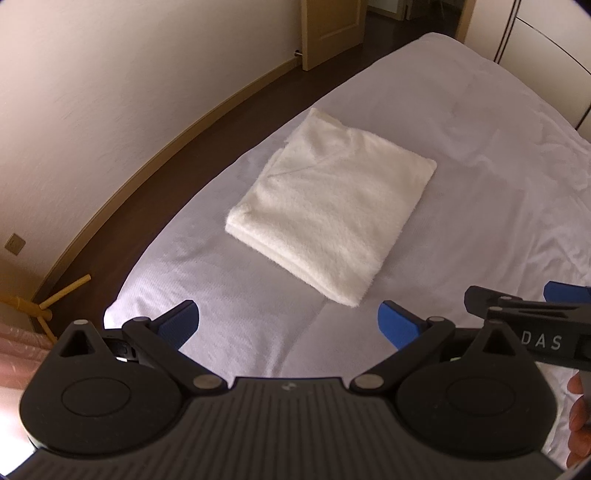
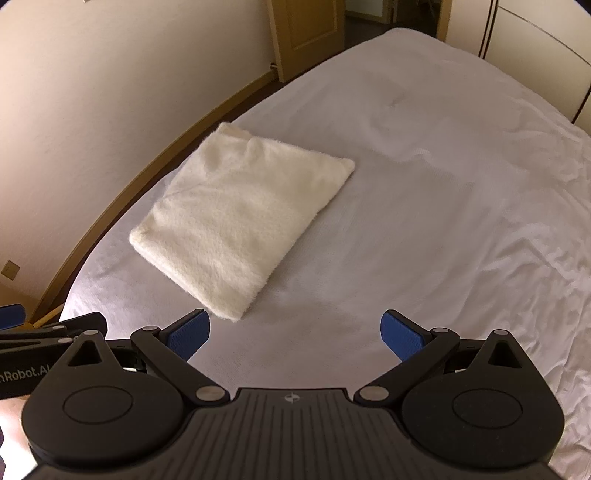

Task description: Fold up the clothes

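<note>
A cream fleecy garment (image 1: 325, 214) lies folded into a thick rectangle on the white bed sheet (image 1: 480, 184), near the bed's left side. In the right wrist view the same folded garment (image 2: 240, 221) sits ahead and to the left. My left gripper (image 1: 288, 325) hovers open just short of the garment's near corner, with nothing between its blue pads. Over bare sheet to the right of the garment, my right gripper (image 2: 295, 332) is open and holds nothing. The right gripper (image 1: 524, 306) also shows at the right edge of the left wrist view.
The bed sheet (image 2: 461, 221) stretches wide and wrinkled to the right. A cream wall (image 1: 92, 92) and dark floor strip (image 1: 166, 177) run along the bed's left edge. A wooden door (image 1: 328, 29) stands at the far end. A yellow wooden stand (image 1: 44, 306) sits on the floor at left.
</note>
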Motion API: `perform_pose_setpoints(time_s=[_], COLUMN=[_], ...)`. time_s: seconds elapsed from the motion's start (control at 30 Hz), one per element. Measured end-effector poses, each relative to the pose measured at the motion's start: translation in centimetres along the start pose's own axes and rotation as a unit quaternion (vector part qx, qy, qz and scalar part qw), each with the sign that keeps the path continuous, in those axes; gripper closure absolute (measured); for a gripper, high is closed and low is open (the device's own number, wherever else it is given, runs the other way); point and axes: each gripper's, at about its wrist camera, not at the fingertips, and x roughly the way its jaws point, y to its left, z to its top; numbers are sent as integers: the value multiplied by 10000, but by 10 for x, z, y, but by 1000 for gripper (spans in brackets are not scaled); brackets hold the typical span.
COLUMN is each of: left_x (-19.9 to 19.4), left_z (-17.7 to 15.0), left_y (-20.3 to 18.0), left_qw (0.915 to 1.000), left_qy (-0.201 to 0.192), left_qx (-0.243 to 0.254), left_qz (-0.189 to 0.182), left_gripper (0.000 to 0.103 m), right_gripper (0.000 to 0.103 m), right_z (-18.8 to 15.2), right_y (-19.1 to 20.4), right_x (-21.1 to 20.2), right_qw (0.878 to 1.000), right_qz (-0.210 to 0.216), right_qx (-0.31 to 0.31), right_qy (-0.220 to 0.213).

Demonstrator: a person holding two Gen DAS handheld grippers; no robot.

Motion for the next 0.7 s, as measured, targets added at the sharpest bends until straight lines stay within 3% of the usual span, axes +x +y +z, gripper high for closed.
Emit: perform_pose_setpoints(time_s=[0.43, 0.7], left_x=[21, 24], left_z=[21, 28], left_y=[14, 25], left_qw=[9993, 9984], left_qy=[131, -63], left_qx=[298, 536], left_qz=[-167, -193], left_gripper=[1, 1], right_gripper=[1, 1], right_z=[12, 13], right_y=[13, 24], right_x=[13, 12], right_qw=[9993, 9987], right_qz=[-194, -293], right_qx=[290, 413], right_qy=[105, 56])
